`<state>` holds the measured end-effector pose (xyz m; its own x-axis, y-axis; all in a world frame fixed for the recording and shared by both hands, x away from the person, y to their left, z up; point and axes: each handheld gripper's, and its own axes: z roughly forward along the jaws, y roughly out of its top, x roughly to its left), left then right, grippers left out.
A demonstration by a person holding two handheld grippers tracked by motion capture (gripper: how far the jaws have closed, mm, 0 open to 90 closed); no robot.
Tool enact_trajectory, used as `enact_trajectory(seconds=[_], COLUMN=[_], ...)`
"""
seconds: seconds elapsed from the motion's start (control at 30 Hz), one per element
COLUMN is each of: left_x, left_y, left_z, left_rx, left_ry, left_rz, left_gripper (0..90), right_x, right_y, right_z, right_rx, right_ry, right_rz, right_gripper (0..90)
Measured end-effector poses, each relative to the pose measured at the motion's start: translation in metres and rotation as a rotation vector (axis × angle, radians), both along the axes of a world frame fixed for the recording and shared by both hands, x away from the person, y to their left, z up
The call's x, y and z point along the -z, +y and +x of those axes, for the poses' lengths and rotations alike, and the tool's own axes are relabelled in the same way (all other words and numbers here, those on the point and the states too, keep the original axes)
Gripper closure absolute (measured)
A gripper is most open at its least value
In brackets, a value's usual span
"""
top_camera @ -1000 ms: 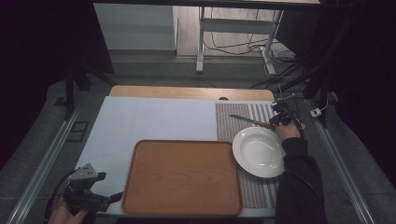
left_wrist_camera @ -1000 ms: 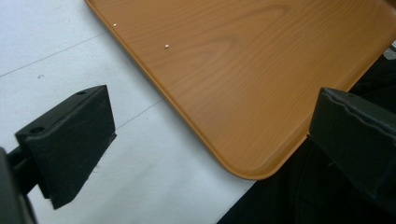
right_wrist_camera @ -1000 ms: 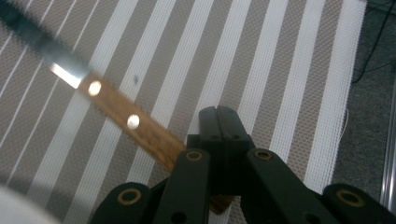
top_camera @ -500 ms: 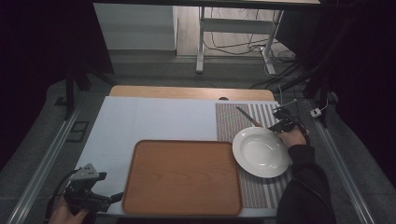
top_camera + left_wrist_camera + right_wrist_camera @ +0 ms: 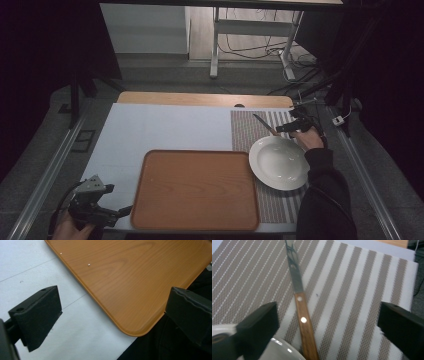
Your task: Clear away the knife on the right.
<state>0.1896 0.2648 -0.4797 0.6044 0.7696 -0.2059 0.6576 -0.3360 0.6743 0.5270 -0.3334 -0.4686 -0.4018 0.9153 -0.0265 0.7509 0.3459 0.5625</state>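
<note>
- Since a second ago the right gripper (image 5: 289,128) has drawn back toward the 5 o'clock end of the knife (image 5: 265,125), and the blade now points to 11 o'clock rather than lying nearly level across the mat
- Right gripper view: both jaws stand wide apart, released, one either side of the knife's wooden handle (image 5: 305,327), touching neither side of it
- Knife lies on the striped placemat (image 5: 245,132), its handle end just beside the rim of the white plate (image 5: 279,162) at the plate's 12 o'clock
- Left gripper (image 5: 107,212) hangs at the table's 7 o'clock corner, jaws spread apart, holding nothing, by the near corner of the wooden tray (image 5: 130,280)
- Tray sits on the white table cover (image 5: 165,127), at 9 o'clock of the plate
</note>
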Motion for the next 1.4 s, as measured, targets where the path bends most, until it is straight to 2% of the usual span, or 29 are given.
enact_trajectory(seconds=[0.03, 0.1, 0.2, 0.33, 0.4, 0.47, 0.53, 0.6, 0.63, 0.67, 0.7, 0.73, 0.8, 0.87, 0.9, 1.1, 1.4], left_x=[0.0, 0.0, 0.0, 0.0, 0.0, 0.0, 0.0, 0.0, 0.0, 0.0, 0.0, 0.0, 0.0, 0.0, 0.0, 0.0, 0.0], left_y=[0.0, 0.0, 0.0, 0.001, 0.001, 0.001, 0.001, 0.001, 0.001, 0.001, 0.001, 0.001, 0.001, 0.0, 0.0, 0.0, 0.0], left_z=[0.0, 0.0, 0.0, -0.001, -0.001, -0.001, -0.001, -0.001, -0.001, -0.001, -0.001, -0.001, -0.001, -0.001, -0.001, -0.001, -0.002], left_rx=[0.0, -0.001, -0.001, -0.003, -0.003, -0.004, -0.004, -0.004, -0.002, -0.002, -0.002, -0.002, -0.002, -0.002, -0.001, -0.001, 0.001], left_ry=[0.0, 0.0, 0.001, -0.001, -0.001, -0.002, -0.002, -0.002, -0.001, -0.001, -0.001, -0.002, -0.001, -0.001, -0.001, -0.003, -0.004], left_rz=[0.0, 0.0, -0.005, -0.007, -0.006, -0.006, -0.006, -0.005, -0.006, -0.005, -0.005, -0.005, -0.005, -0.002, -0.002, 0.0, 0.004], left_gripper=[0.6, 0.6, 0.6, 0.6, 0.6, 0.6, 0.6, 0.6, 0.6, 0.6, 0.6, 0.6, 0.6, 0.6, 0.6, 0.6, 0.6], right_x=[0.002, 0.003, 0.011, 0.022, 0.027, 0.033, 0.039, 0.036, 0.036, 0.033, 0.033, 0.031, 0.028, 0.027, 0.026, 0.025, 0.023], right_y=[0.007, 0.01, 0.021, 0.033, 0.034, 0.033, 0.029, 0.026, 0.026, 0.024, 0.024, 0.023, 0.023, 0.023, 0.023, 0.026, 0.026], right_z=[0.003, 0.005, 0.01, 0.015, 0.019, 0.022, 0.023, 0.022, 0.022, 0.021, 0.021, 0.02, 0.017, 0.016, 0.015, 0.015, 0.014], right_rx=[-0.001, -0.001, -0.012, -0.011, 0.01, 0.036, 0.034, 0.027, 0.027, 0.007, 0.007, -0.004, -0.038, -0.066, -0.086, -0.102, -0.098], right_ry=[-0.001, -0.004, 0.031, 0.064, 0.072, 0.082, 0.103, 0.093, 0.093, 0.084, 0.084, 0.086, 0.08, 0.081, 0.084, 0.091, 0.069], right_rz=[-0.003, 0.0, 0.014, -0.042, -0.064, -0.072, -0.072, -0.063, -0.063, -0.066, -0.066, -0.064, -0.055, -0.056, -0.058, -0.067, -0.089], right_gripper=[0.0, 0.0, 0.0, 0.0, 0.0, 0.0, 0.7, 10.1, 10.1, 20.4, 20.4, 26.0, 43.9, 55.6, 66.8, 77.6, 78.0])
